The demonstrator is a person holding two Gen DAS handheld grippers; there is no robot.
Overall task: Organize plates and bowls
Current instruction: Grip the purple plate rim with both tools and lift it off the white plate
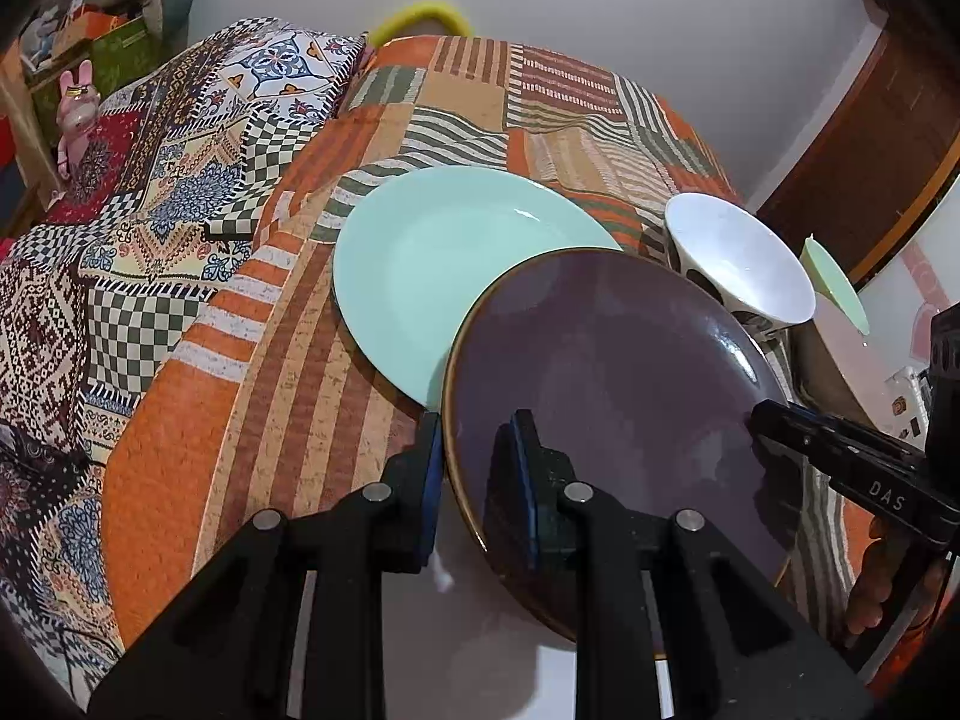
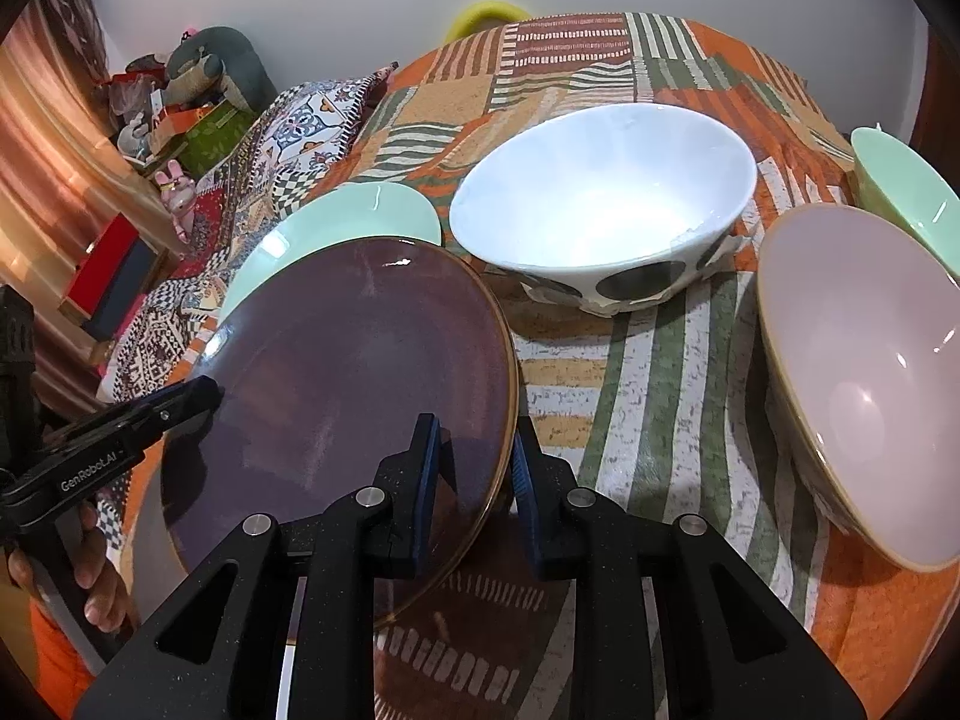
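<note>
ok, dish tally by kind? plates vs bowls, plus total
Plates: 2 – purple plate, mint plate
Bowls: 3 – white bowl, pink bowl, mint bowl
Total: 5

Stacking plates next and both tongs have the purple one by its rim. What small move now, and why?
Probably carry the purple plate forward over the green plate and lower it there. Left tongs and right tongs clamp opposite rims, and it already overlaps the green plate's near edge. Keep clear of the white bowl.
</note>
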